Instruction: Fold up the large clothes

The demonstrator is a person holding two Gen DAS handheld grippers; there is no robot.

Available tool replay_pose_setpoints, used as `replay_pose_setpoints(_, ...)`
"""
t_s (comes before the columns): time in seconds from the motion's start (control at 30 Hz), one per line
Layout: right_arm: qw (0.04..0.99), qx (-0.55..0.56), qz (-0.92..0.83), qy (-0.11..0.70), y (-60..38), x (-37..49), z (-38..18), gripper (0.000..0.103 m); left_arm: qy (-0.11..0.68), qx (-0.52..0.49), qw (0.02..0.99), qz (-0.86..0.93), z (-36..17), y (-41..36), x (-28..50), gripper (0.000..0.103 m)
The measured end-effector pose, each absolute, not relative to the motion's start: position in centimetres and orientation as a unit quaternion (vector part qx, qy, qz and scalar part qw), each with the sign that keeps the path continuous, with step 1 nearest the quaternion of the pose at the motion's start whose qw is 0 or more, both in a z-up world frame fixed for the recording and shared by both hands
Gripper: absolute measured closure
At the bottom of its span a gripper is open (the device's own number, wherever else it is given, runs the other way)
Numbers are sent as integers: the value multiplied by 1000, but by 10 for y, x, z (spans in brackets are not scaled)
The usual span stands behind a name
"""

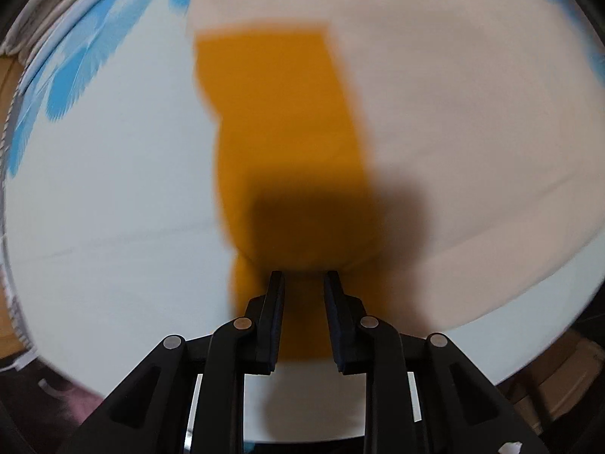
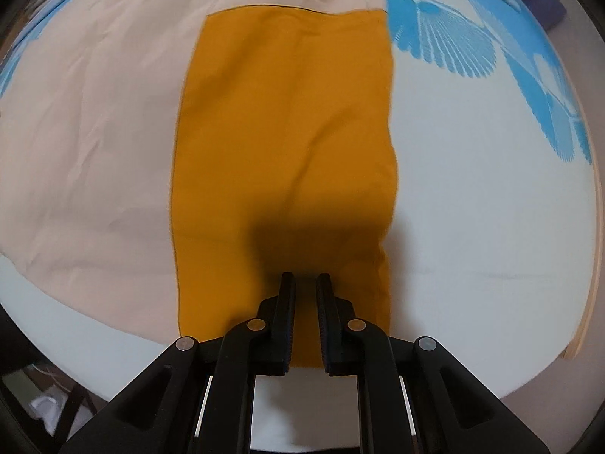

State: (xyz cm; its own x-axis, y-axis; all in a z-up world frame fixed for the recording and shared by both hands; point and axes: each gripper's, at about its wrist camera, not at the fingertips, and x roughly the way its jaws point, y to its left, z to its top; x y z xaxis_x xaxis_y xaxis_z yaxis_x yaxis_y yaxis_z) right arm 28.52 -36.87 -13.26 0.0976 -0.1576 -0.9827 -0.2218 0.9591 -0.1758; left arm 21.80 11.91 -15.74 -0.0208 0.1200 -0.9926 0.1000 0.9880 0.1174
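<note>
A large garment lies flat on a white sheet: a beige body [image 1: 453, 113] [image 2: 87, 121] with mustard-yellow panels [image 1: 280, 132] [image 2: 287, 132]. The left wrist view is blurred. My left gripper [image 1: 304, 276] hovers over the near end of a yellow panel, its jaws slightly apart with nothing between them. My right gripper [image 2: 305, 278] hovers over the near end of the other yellow panel, its jaws narrowly apart and empty. Each gripper throws a dark shadow on the cloth just ahead of it.
The white sheet [image 1: 106, 227] [image 2: 491, 208] carries a blue fan-shaped print [image 1: 72, 75] [image 2: 453, 45] at the far side. The bed's near edge runs below both grippers. A wooden edge [image 2: 582, 333] shows at the right, and clutter lies on the dark floor [image 2: 45, 405].
</note>
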Motion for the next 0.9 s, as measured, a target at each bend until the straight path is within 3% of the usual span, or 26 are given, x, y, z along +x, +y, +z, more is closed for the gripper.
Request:
replay_pose_setpoints(0.1, 730, -159, 7, 664, -365, 288, -126, 90, 709, 62, 702, 19, -150, 127, 217, 81)
replay_pose_setpoints(0.3, 834, -144, 68, 529, -303, 301, -56, 90, 662, 47, 748, 19, -111, 110, 224, 81)
replay_pose_setpoints(0.4, 846, -150, 119, 498, -257, 304, -46, 89, 634, 35, 772, 26, -91, 98, 230, 81)
replay_pose_setpoints(0.57, 832, -174, 193, 490, -186, 315, -70, 86, 585, -5, 811, 30, -56, 78, 242, 81)
replay_pose_setpoints(0.63, 809, -209, 181, 519, -174, 320, -102, 79, 574, -20, 818, 28, -47, 75, 247, 81)
replay_pose_setpoints(0.73, 766, -255, 151, 571, -169, 326, -145, 78, 564, -34, 825, 27, -38, 71, 250, 81)
replay_pose_setpoints(0.9, 786, -227, 169, 550, -167, 323, -115, 78, 529, -28, 848, 24, -12, 69, 245, 81)
